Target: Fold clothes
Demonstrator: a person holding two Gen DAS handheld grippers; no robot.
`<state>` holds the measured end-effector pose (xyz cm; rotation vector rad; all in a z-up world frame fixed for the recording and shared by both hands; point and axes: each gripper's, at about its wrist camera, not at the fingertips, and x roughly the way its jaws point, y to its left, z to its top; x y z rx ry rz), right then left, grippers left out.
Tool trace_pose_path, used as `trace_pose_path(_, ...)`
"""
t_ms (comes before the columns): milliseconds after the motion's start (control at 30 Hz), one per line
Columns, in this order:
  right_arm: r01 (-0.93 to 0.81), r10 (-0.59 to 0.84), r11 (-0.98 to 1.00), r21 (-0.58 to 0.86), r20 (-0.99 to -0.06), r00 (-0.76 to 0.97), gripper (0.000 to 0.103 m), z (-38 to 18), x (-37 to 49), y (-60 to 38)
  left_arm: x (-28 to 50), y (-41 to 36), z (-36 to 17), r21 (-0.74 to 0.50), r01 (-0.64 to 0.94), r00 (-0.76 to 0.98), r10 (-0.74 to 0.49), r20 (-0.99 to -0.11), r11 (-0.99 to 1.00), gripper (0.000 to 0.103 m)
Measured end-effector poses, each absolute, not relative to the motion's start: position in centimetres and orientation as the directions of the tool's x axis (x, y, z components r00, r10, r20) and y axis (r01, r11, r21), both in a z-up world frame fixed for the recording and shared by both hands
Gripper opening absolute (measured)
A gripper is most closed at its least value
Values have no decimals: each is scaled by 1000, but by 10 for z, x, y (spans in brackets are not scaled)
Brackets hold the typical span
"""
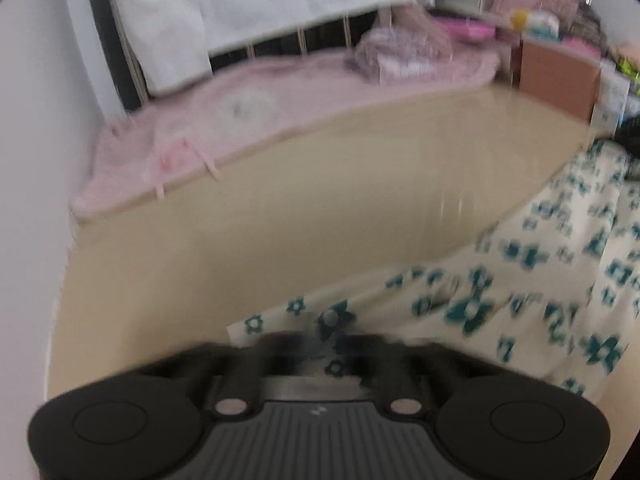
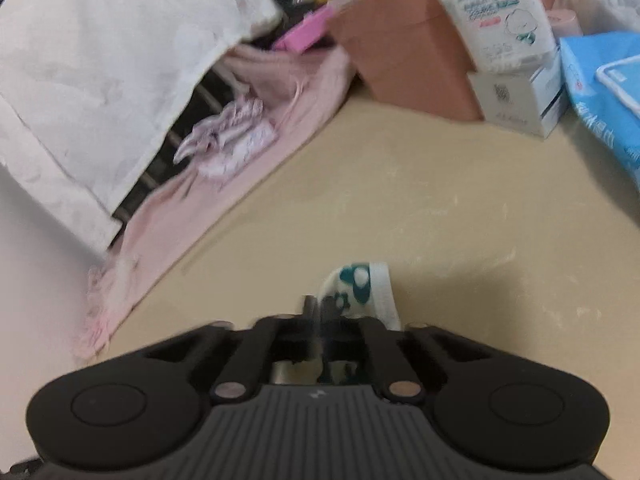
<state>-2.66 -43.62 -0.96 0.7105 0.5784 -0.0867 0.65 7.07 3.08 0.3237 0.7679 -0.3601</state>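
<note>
Matte black left gripper (image 1: 316,344), ribbed grey centre plate low in frame, round black housing either side. Same build on right gripper (image 2: 320,312): two copper-coloured pivot pins, small pale mark mid-plate.

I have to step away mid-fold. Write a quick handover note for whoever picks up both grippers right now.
Left gripper: jaws shut on the edge of the floral garment.
Right gripper: jaws shut on a banded corner of the same garment.
The garment lies partly spread on the beige table; pink cloth sits at the far edge.
Done: both grips taken.
Left: make the folds; none is visible yet.
</note>
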Motion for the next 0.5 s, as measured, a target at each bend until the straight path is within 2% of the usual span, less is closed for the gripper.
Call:
trace_pose_path(167,295,23,728,619,-452,892,3,-19,-37,-443,-7,79,31,126,397,672,-195,-714,909,2)
trace_pose_path(233,328,-50,757,565,-451,891,7,-13,-40,-440,-14,85,35,115,388,674,-197,-712,915,2)
trace_pose_path(300,354,-112,792,497,-452,885,23,0,-49,-434,-18,95,42,103,382,675,-201,-710,919,8)
trace_pose_path(367,303,-125,846,438,-390,912,23,19,-65,-419,-19,105,50,104,387,682,-208,-701,916,10)
trace_pose_path(400,270,-118,878,396,-368,923,23,28,-72,-407,-19,109,54,120,394,698,-211,-685,911,19)
trace_pose_path(433,223,-87,905,362,-355,931,23,35,-78,-392,-18,109,57,148,408,721,-219,-658,901,37)
trace_pose_path(467,174,-55,929,327,-343,938,26,41,-83,-376,-21,107,59,187,437,753,-245,-611,880,48)
trace_pose_path(500,112,7,941,319,-351,936,28,42,-85,-361,-23,103,59,223,471,773,-277,-571,853,68)
